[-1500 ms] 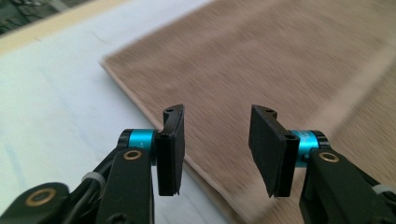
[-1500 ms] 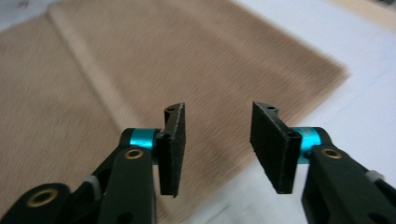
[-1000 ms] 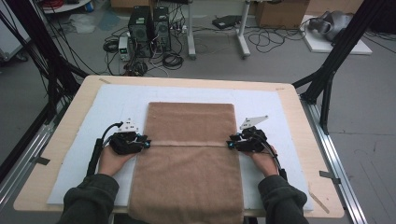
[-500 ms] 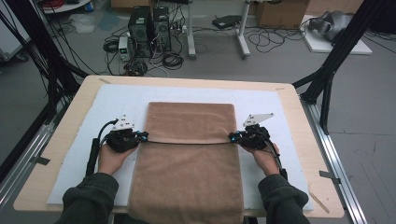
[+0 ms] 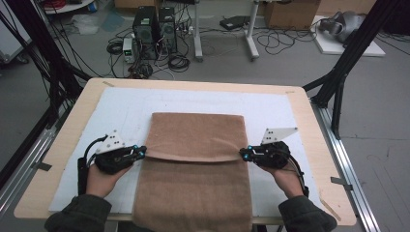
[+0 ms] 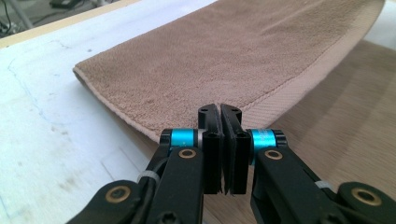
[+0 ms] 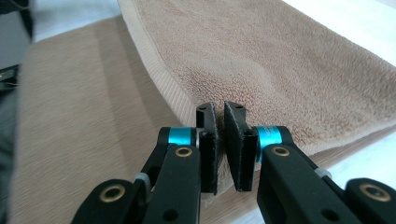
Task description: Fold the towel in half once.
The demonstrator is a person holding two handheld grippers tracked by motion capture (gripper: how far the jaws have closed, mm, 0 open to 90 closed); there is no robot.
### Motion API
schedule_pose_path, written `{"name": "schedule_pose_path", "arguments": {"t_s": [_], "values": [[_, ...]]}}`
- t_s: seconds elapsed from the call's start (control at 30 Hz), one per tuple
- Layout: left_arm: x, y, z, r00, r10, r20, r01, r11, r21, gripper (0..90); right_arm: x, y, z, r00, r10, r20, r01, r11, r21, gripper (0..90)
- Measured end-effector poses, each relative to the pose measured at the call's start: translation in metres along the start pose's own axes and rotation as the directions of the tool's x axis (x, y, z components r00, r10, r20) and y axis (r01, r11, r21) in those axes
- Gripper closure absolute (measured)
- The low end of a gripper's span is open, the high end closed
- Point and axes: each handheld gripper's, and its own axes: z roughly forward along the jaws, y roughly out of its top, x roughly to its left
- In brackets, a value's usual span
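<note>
Since a second ago, both my grippers, left gripper point(image 5: 141, 152) and right gripper point(image 5: 243, 154), have clamped the towel point(image 5: 196, 130) edge at mid-frame and begun lifting it; the fold is under way.

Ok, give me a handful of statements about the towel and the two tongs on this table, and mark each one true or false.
1. The brown towel lies on a white mat. True.
2. The left tongs pinch the towel's folded edge. True: the jaws are shut on the hem at the towel's left side.
3. The right tongs hang open, well away from the towel. False: they are shut on the same folded edge, at the towel's right side.
4. The towel is rolled into a tight tube. False: it lies flat, with its far part doubled over.
5. The towel's near end hangs over the table edge. True.
</note>
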Motion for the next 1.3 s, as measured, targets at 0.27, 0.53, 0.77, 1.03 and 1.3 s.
{"name": "schedule_pose_path", "arguments": {"t_s": [0.27, 0.53, 0.77, 1.03, 1.3], "values": [[-0.041, -0.023, -0.038, 0.9993, 0.031, 0.020, -0.031, 0.9995, -0.010, 87.0, 0.042, -0.012, -0.019, 0.9967, -0.063, -0.051, 0.063, 0.998, -0.004, 84.0], [-0.067, -0.037, -0.063, 0.9970, 0.047, 0.062, -0.047, 0.9989, 0.000, 70.0, 0.074, -0.018, -0.032, 0.9841, -0.106, -0.143, 0.103, 0.994, -0.025, 68.1], [-0.035, -0.020, -0.032, 0.9995, 0.032, 0.006, -0.032, 0.9995, 0.003, 50.9, 0.038, -0.012, -0.018, 0.9981, -0.059, -0.017, 0.059, 0.998, -0.008, 56.1], [0.022, 0.006, 0.038, 0.9930, -0.005, -0.118, 0.011, 0.9987, 0.049, 46.1, -0.041, 0.005, 0.024, 0.9900, 0.051, 0.132, -0.057, 0.998, 0.042, 45.3], [0.050, -0.011, 0.083, 0.9889, -0.104, -0.107, 0.123, 0.9741, 0.190, 46.5, -0.071, -0.015, 0.065, 0.9800, 0.118, 0.160, -0.141, 0.980, 0.142, 37.7]]}}
